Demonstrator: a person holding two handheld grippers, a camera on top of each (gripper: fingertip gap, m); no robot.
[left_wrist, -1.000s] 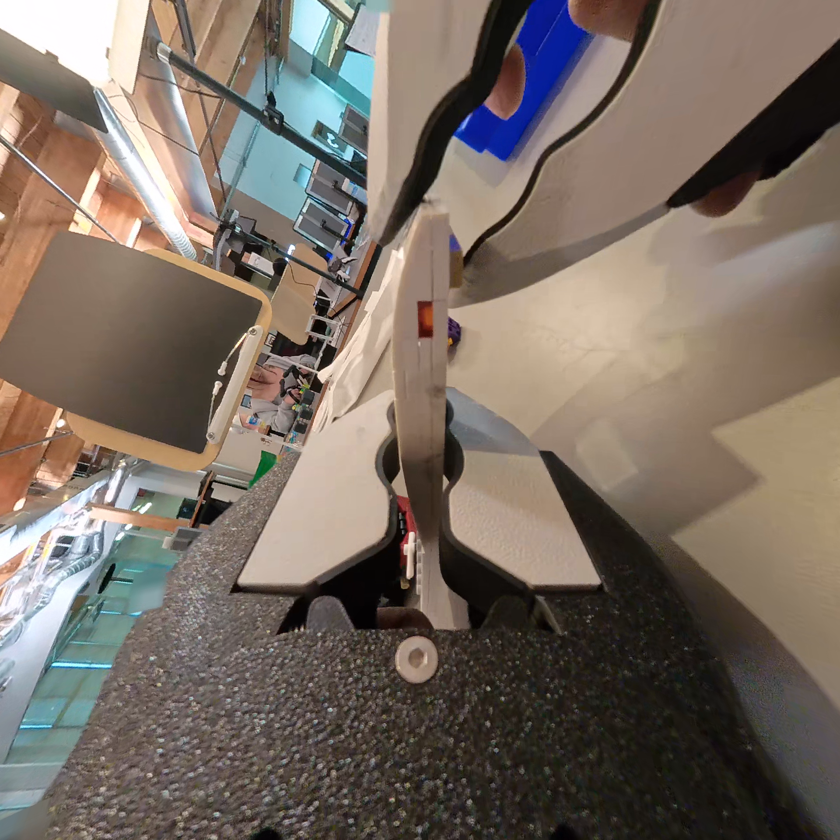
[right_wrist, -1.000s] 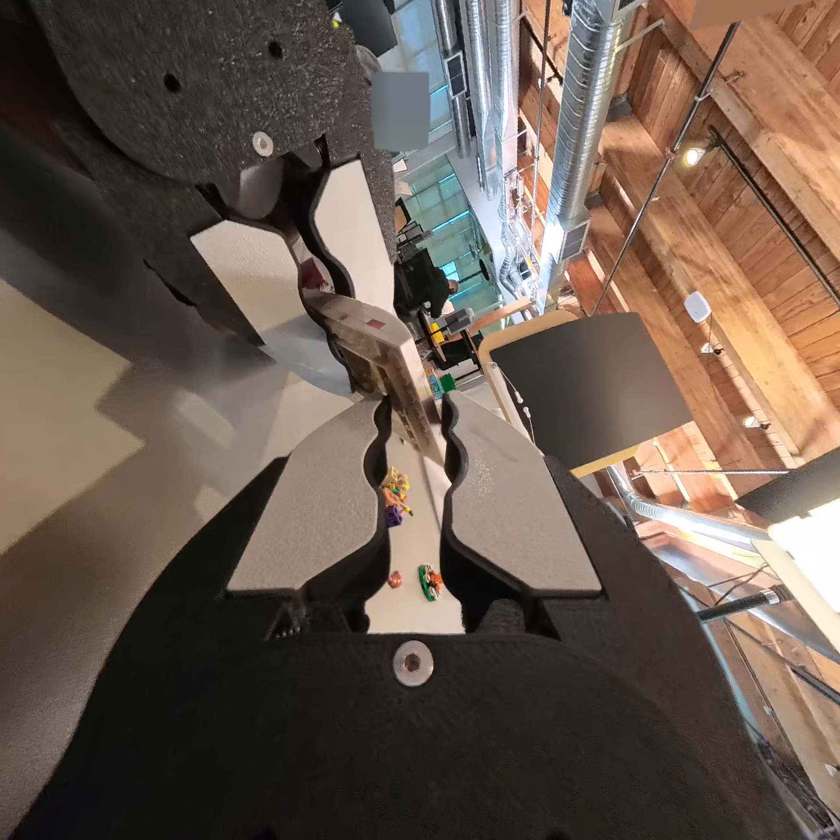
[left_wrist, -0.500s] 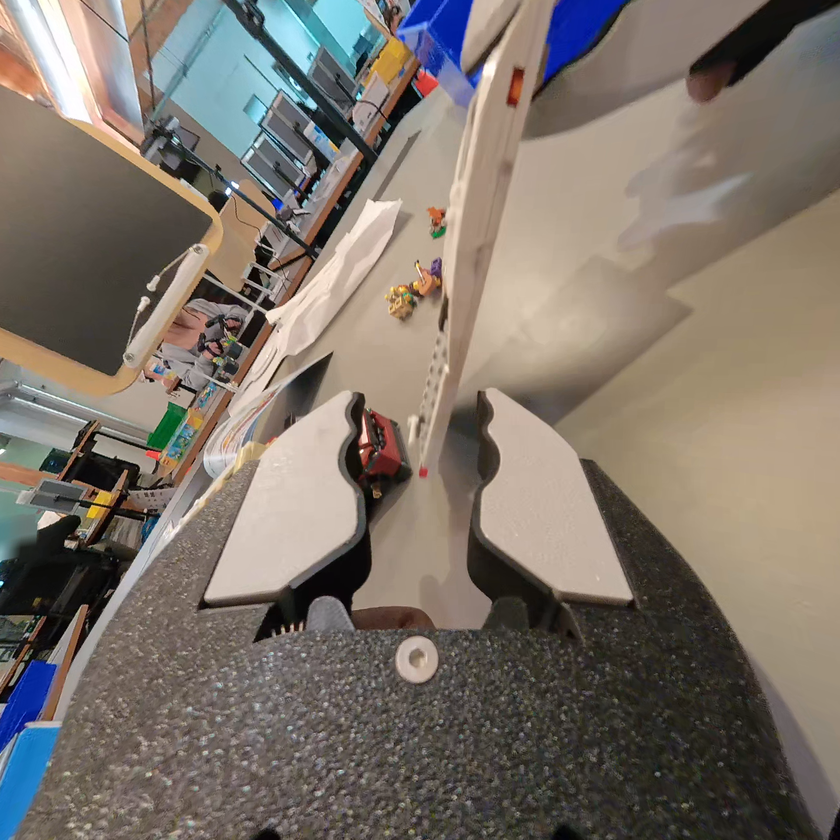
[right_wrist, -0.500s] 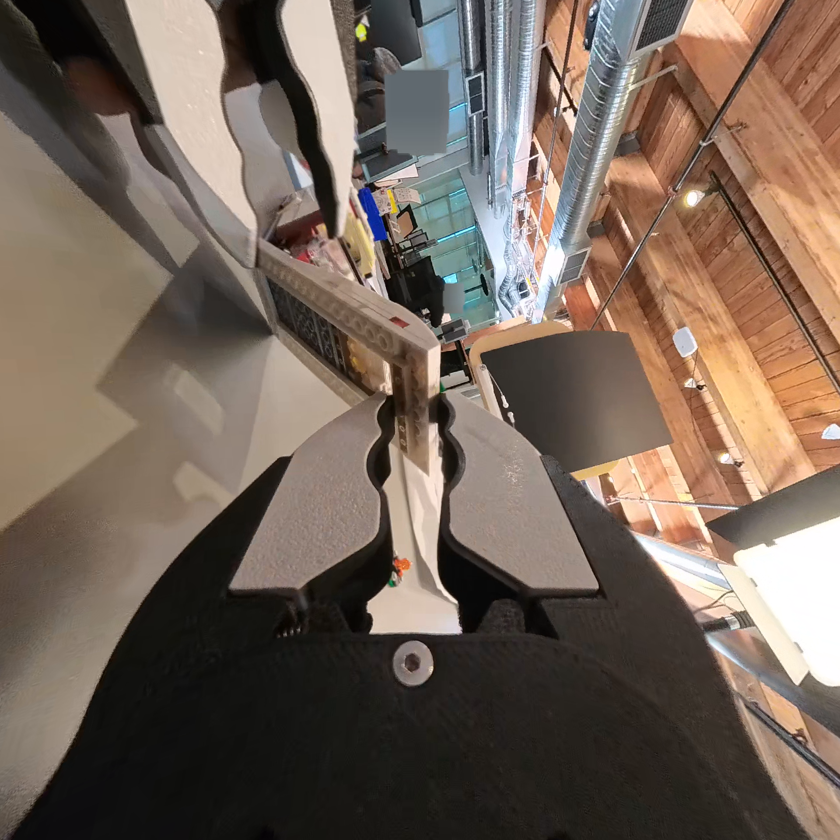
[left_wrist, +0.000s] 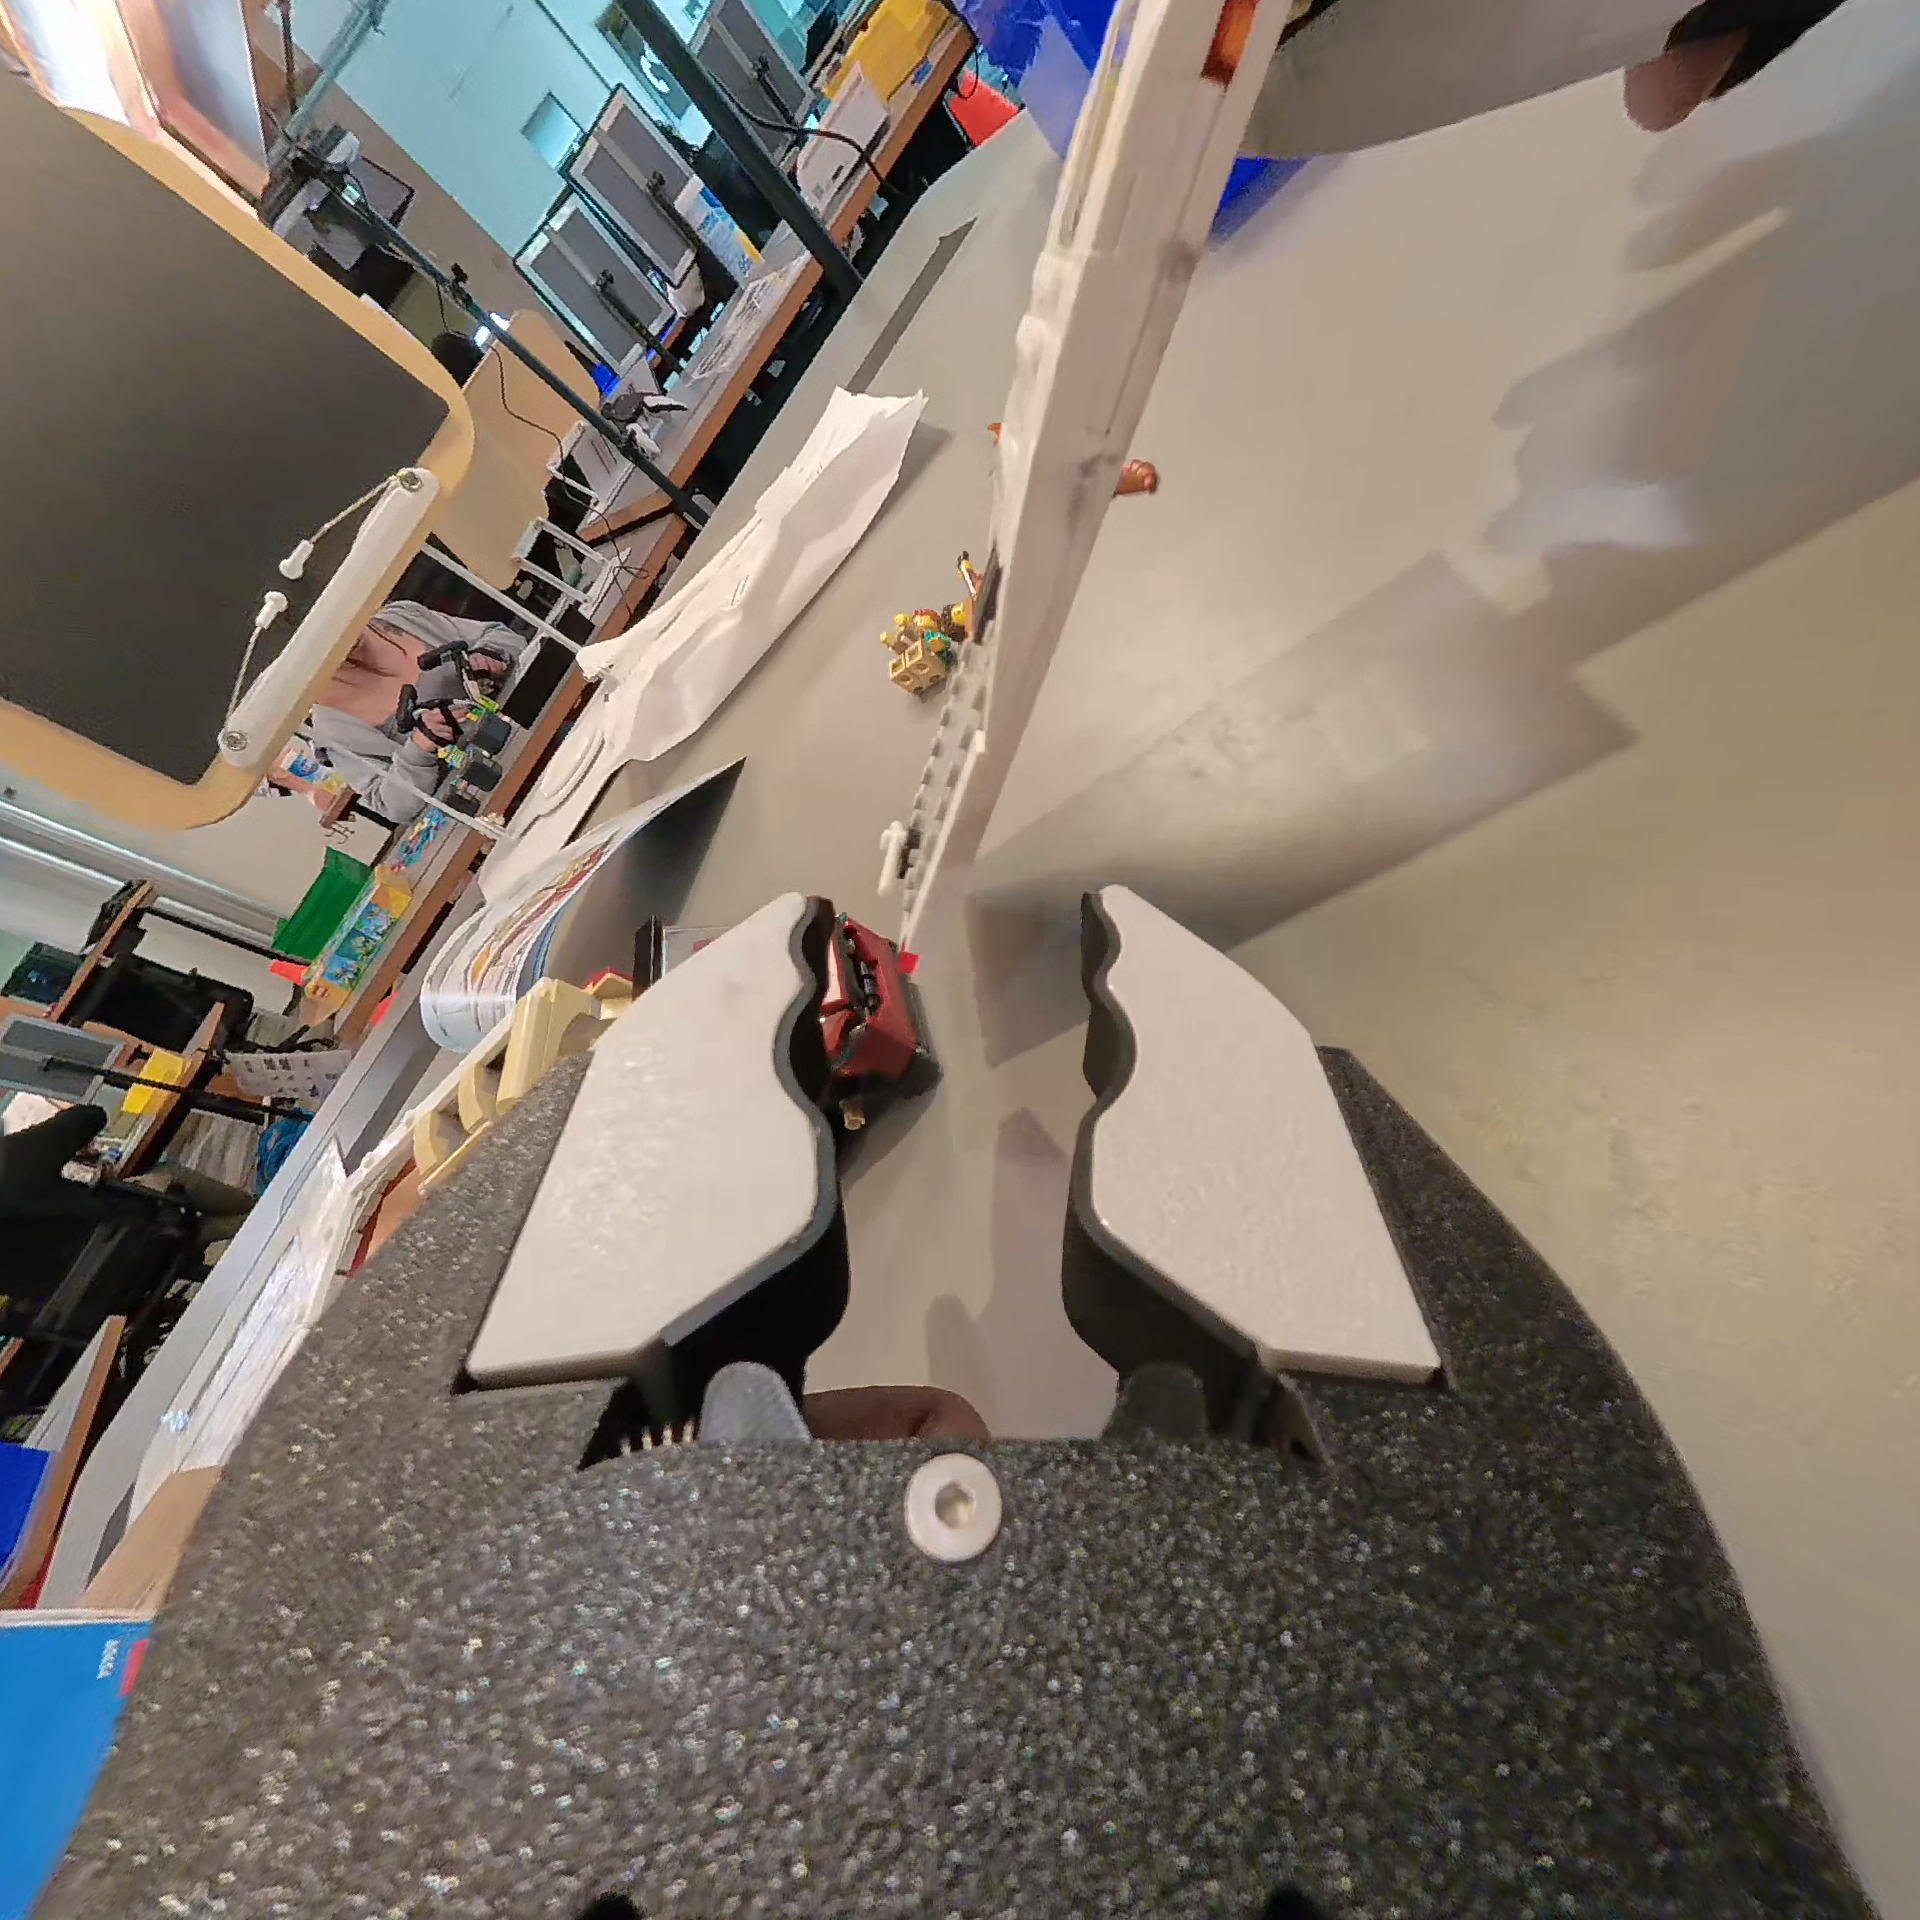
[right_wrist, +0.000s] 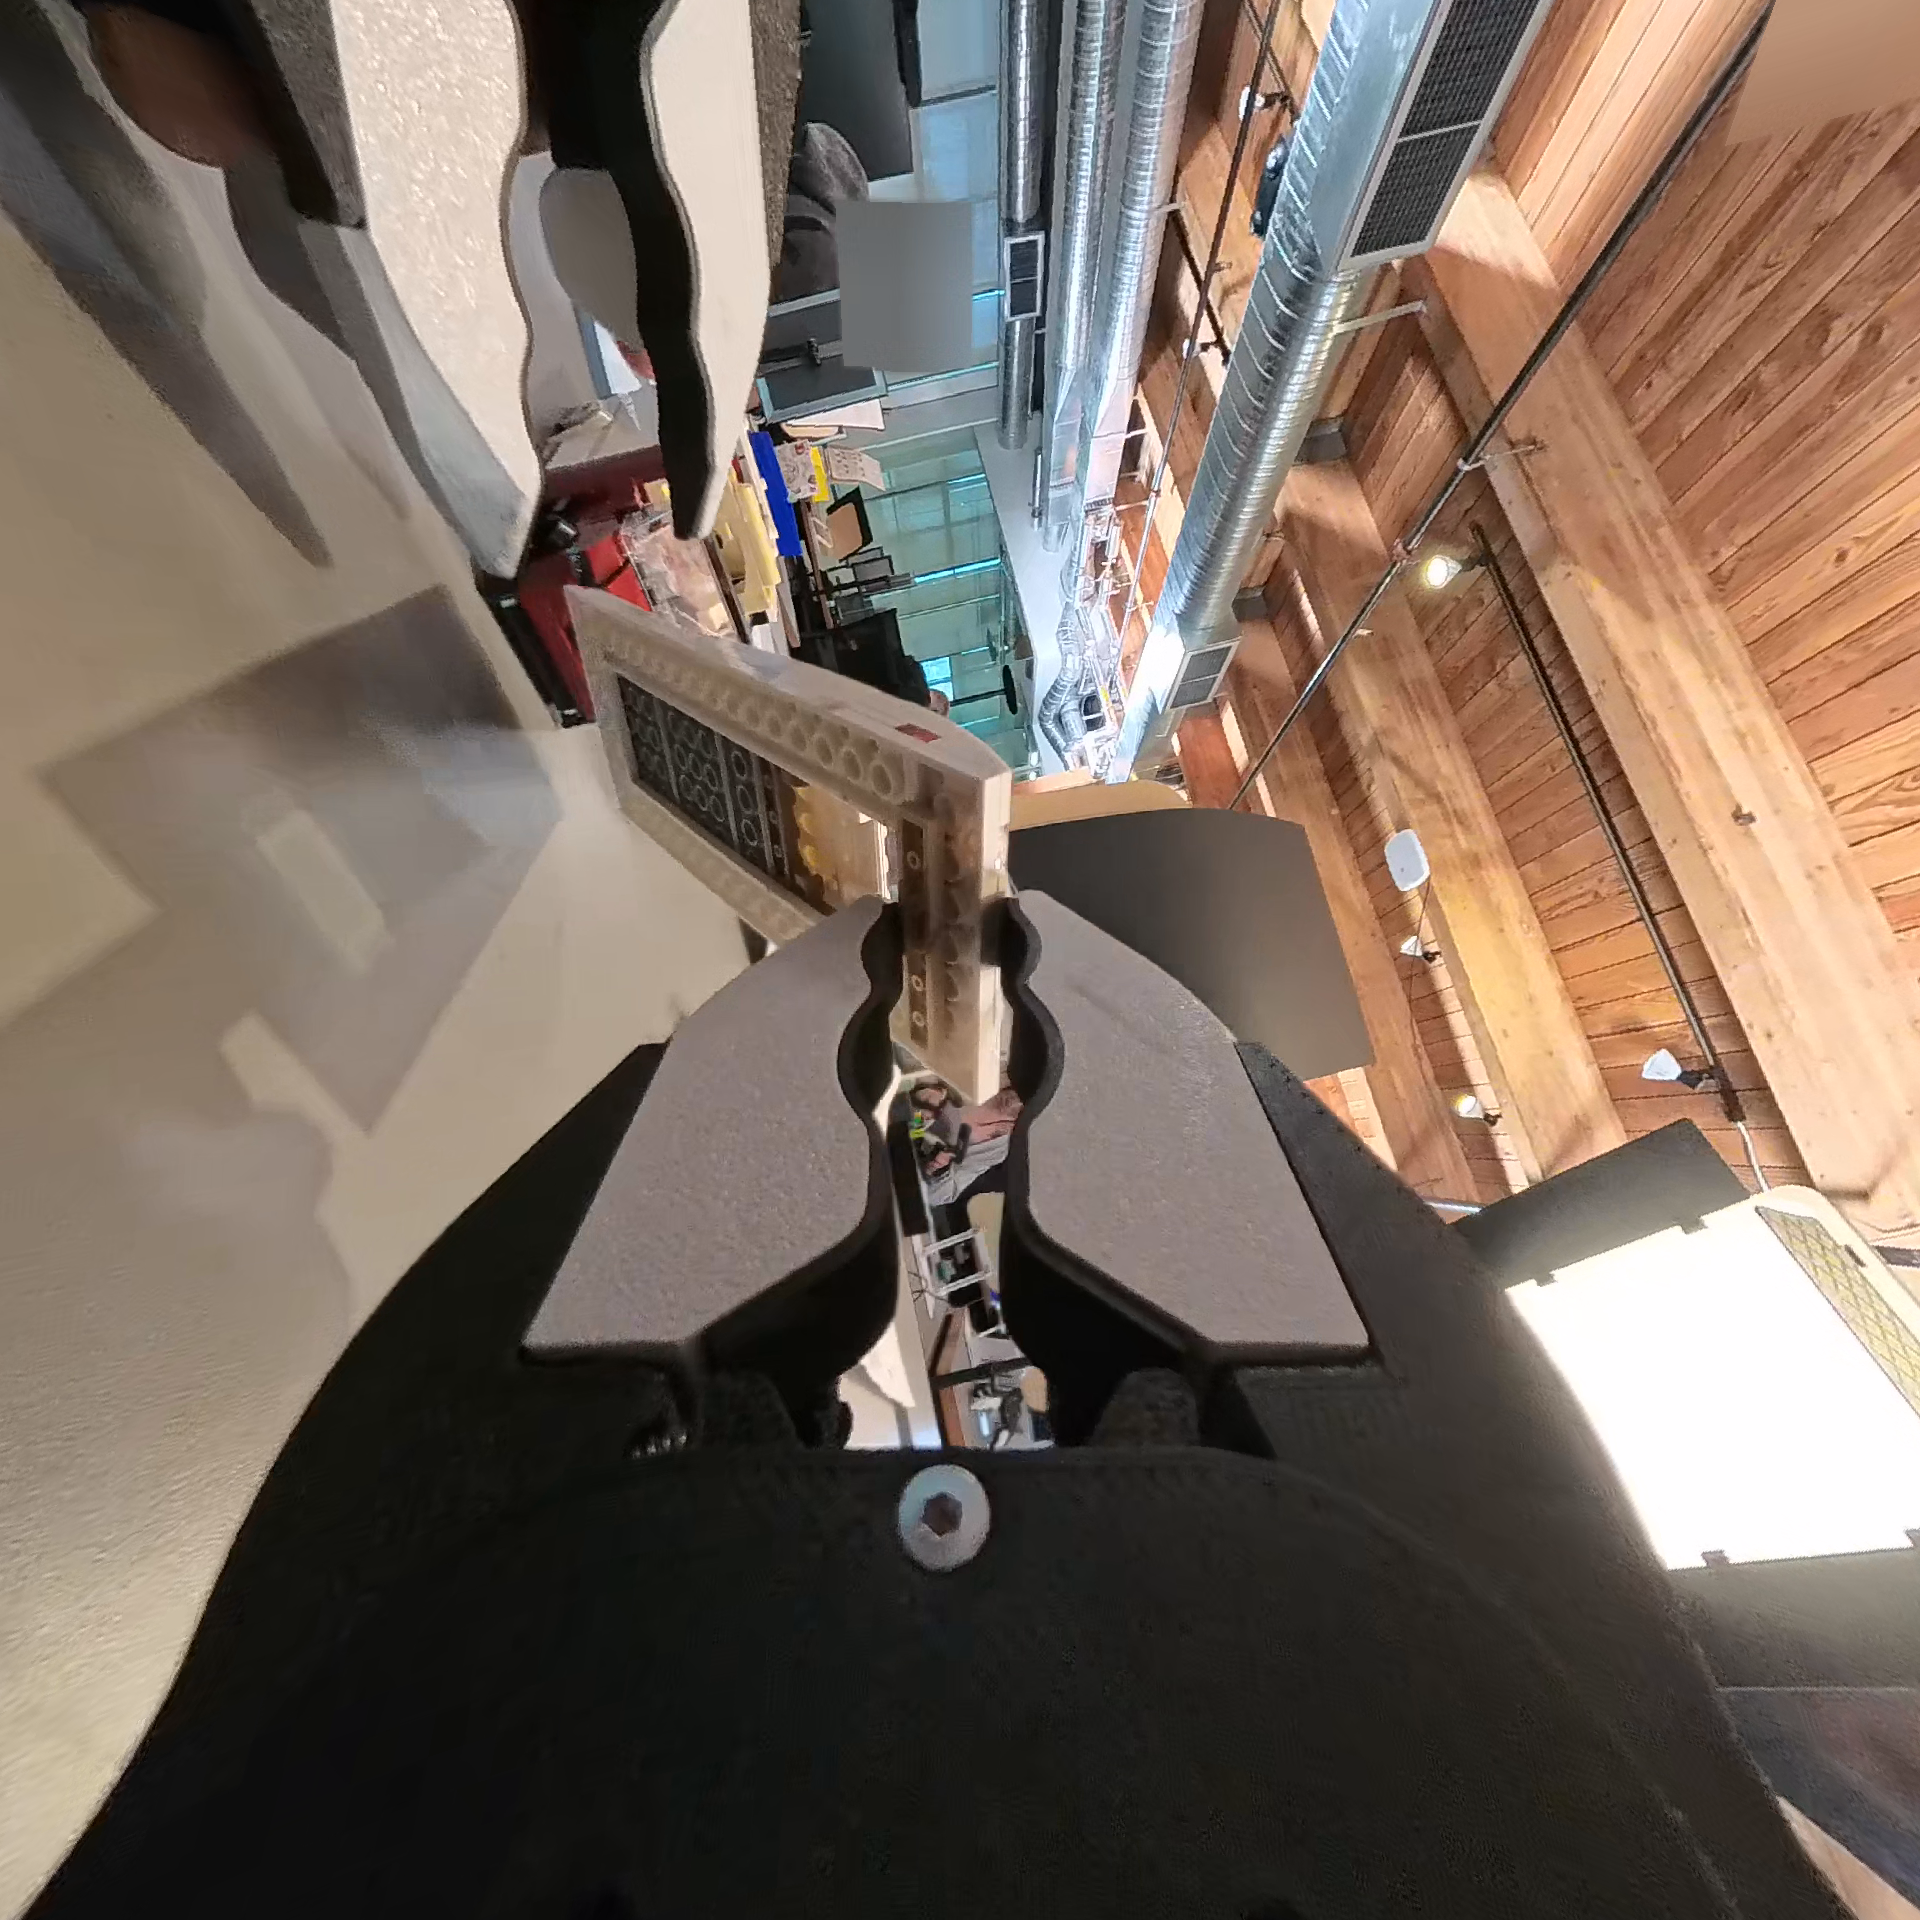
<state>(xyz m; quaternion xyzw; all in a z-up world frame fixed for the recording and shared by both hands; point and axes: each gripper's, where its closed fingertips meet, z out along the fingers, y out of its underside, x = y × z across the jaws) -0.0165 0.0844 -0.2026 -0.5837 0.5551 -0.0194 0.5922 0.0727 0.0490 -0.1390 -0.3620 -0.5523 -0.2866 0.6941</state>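
The right gripper (right_wrist: 951, 935) pinches 1 corner of the long pale-grey studded brick panel (right_wrist: 790, 748) (keep it level); the left gripper (left_wrist: 951, 925) gapes empty beside a small dark-red brick block (left_wrist: 868, 997).

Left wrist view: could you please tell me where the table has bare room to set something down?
The table is bare right of the white plate. Left of it is crowded: figures, papers, booklet, red block.
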